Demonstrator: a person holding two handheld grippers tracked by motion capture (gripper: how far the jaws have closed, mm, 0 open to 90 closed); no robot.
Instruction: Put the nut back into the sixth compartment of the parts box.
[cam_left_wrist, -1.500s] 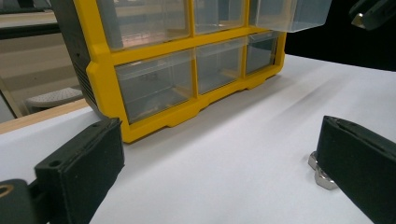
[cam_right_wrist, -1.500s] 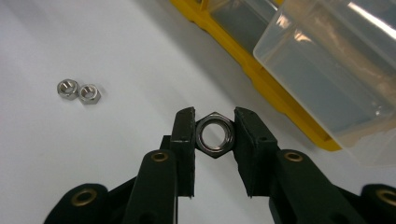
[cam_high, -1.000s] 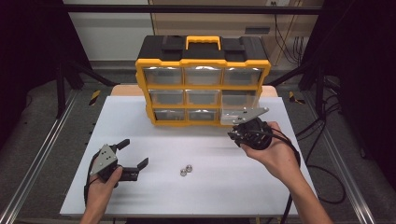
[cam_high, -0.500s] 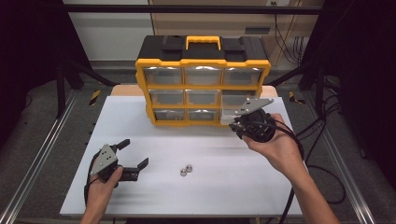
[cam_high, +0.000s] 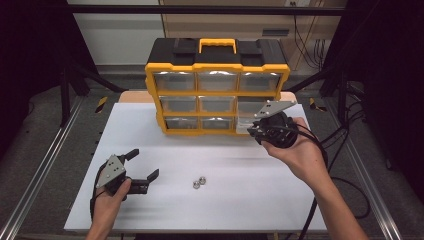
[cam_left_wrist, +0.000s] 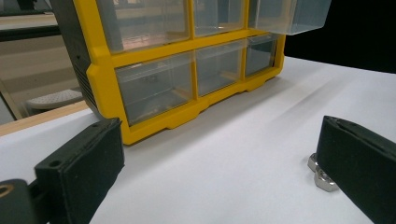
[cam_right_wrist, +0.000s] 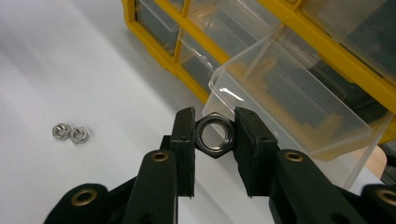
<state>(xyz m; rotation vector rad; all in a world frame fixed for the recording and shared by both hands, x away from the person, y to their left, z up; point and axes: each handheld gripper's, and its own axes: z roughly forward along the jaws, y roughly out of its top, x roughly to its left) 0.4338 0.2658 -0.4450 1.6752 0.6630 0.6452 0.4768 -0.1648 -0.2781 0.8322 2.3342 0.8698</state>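
Note:
A yellow and black drawer organiser (cam_high: 217, 85) stands at the back of the white table. Its clear drawer (cam_right_wrist: 289, 107) on the right of the middle row is pulled out. My right gripper (cam_right_wrist: 214, 120) is shut on a steel hex nut (cam_right_wrist: 214, 135), held just in front of that drawer's rim. From above, the right gripper (cam_high: 256, 131) sits by the open drawer (cam_high: 247, 119). Two more nuts (cam_high: 199, 182) lie together on the table's front middle. My left gripper (cam_high: 145, 163) rests open at the front left, with the two nuts (cam_left_wrist: 320, 175) beside its right jaw.
The table's white sheet (cam_high: 225, 155) ends near the person's side. Metal rails (cam_high: 40, 170) run along both sides of the table. Cables (cam_high: 340, 150) trail off to the right.
My right gripper, with the nut in it, has shifted a little up and back toward the open drawer. The left gripper and the two loose nuts have not moved.

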